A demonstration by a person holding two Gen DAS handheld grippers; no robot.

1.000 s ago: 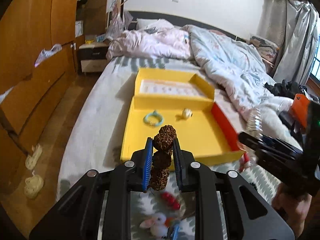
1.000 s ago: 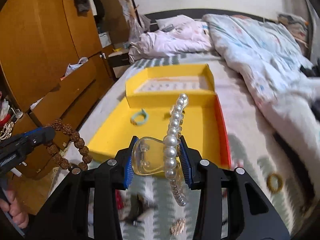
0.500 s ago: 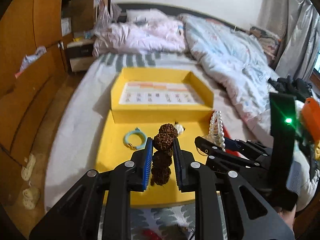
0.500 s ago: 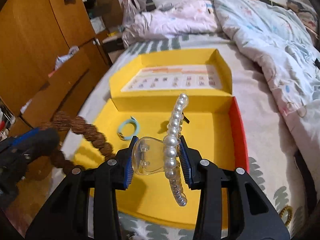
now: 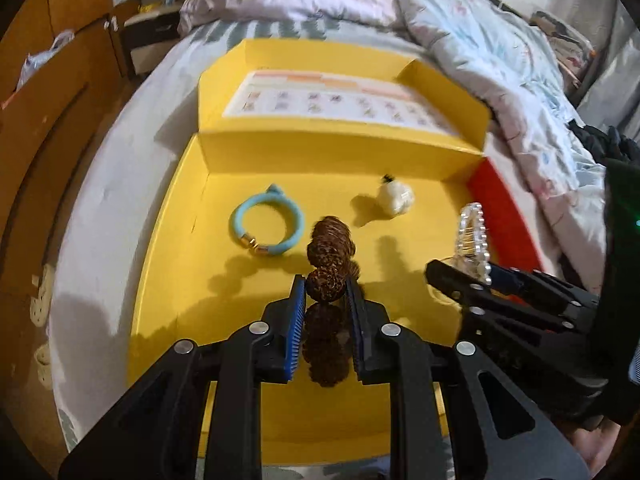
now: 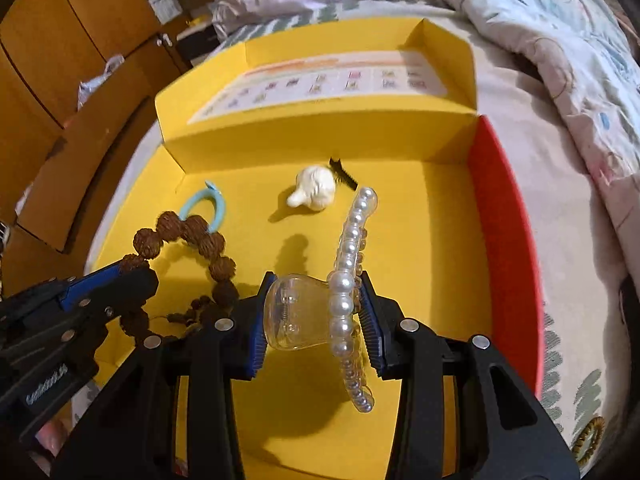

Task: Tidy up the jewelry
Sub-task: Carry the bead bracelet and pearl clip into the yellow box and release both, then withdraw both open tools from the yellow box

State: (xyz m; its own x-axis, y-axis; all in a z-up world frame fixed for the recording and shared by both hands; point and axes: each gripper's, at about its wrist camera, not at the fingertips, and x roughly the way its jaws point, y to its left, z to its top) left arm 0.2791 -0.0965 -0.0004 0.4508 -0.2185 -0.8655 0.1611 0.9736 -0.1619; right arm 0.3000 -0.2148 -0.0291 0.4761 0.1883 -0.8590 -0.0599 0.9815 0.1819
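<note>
Both grippers loaded above the yellow box (image 5: 168, 280)

Left gripper (image 5: 326, 302) clamps a brown bead bracelet (image 5: 330, 240) — right gripper (image 6: 312, 312) clamps a pearl clip (image 6: 344, 280); blue ring (image 5: 266, 226) lies near the box's far-left corner.

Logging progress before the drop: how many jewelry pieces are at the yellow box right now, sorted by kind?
Bracelets: 2, brown bead bracelet held, blue bracelet lying inside
Hair clips: 2, pearl claw clip held, white clip lying inside
Total: 4

An open yellow box (image 5: 168, 320) and rumpled quilt (image 5: 500, 80) lie on the bed (image 5: 108, 216).
</note>
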